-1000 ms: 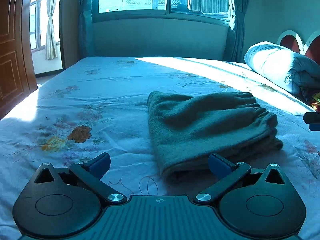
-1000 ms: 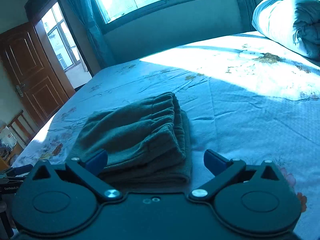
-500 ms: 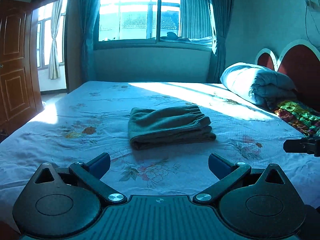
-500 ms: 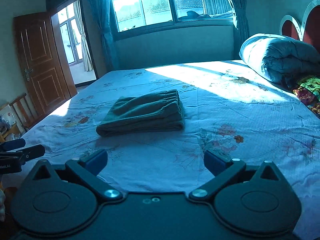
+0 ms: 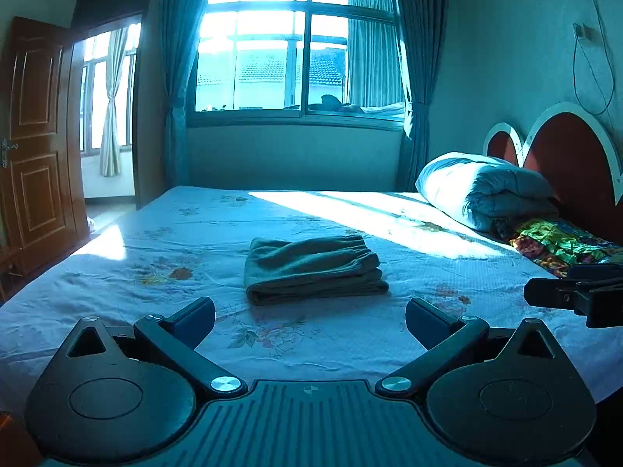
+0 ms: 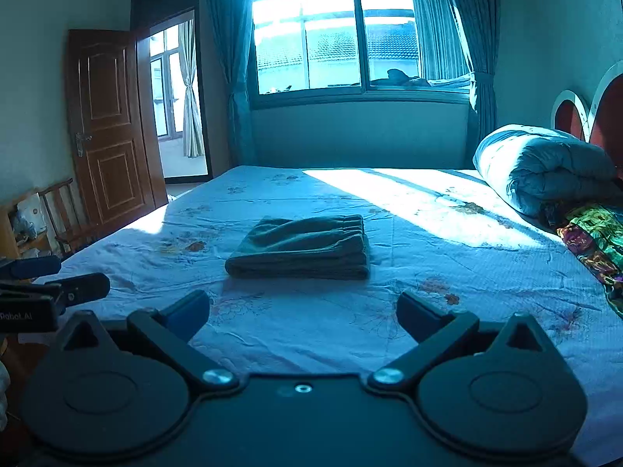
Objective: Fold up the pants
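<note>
Pants folded on the bed, both hand-held grippers released and clear of the cloth.

The pants (image 5: pixel 313 270) lie near the middle of the bed (image 5: pixel 350 342) as a compact, layered rectangle of thick, soft, dull-green fabric, the gathered elastic waistband on top toward the headboard side and a rounded fold edge facing the cameras. The left hand-held gripper (image 5: pixel 310 321) and right hand-held gripper (image 6: pixel 303 313) both hang spread wide with nothing between their blue-padded fingers, well apart from the bundle. The folding looks finished; at most the next move would be a light pat to square the edges, which calls for a gentle touch so the plush layers do not slide. The sheet is a thin, slightly wrinkled floral cotton; a puffy rolled quilt (image 5: pixel 483 190) sits by the headboard.
</note>
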